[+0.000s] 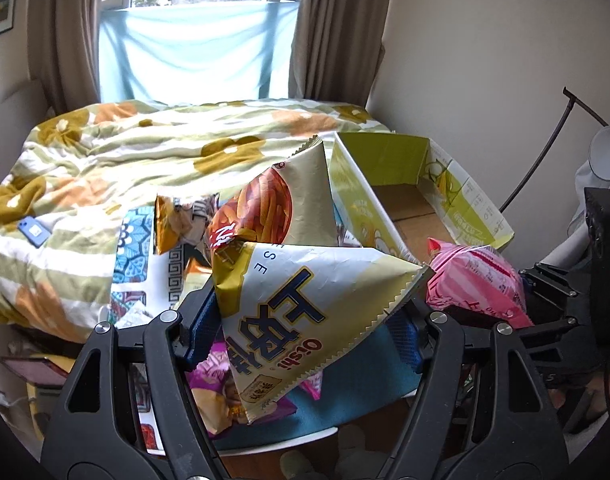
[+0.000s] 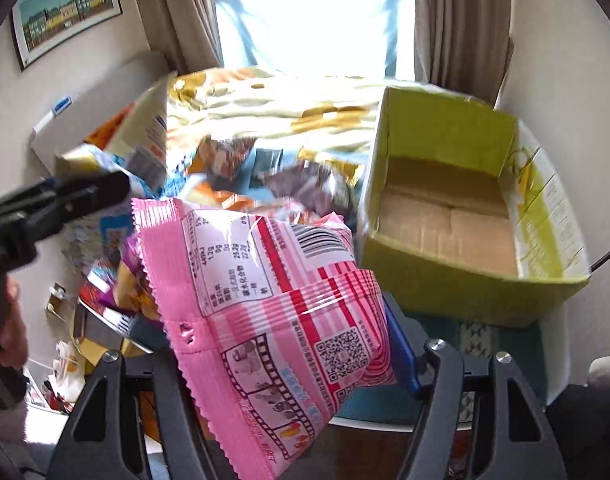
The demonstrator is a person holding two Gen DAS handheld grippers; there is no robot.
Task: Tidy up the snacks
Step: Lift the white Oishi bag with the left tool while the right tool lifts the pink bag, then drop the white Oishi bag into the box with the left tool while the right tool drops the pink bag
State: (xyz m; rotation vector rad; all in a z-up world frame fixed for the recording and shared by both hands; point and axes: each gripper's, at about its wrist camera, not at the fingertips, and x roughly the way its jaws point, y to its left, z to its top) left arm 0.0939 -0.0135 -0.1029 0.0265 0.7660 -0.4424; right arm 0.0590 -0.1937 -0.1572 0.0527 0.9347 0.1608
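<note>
Through the left wrist camera, my left gripper [image 1: 305, 320] is clamped on a cream Oishi snack bag [image 1: 305, 312], held above the snack pile [image 1: 193, 224], with the green cardboard box [image 1: 481, 200] to its right. Through the right wrist camera, my right gripper [image 2: 289, 352] pinches a pink snack bag [image 2: 273, 312]; the box [image 2: 457, 280], apparently empty, lies just ahead on the right. I'd carry each bag over the rim before letting go, one at a time.

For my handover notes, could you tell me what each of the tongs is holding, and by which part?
Left tongs: cream Oishi snack bag, clamped across its lower middle. Right tongs: pink snack bag, gripped across its lower body.
</note>
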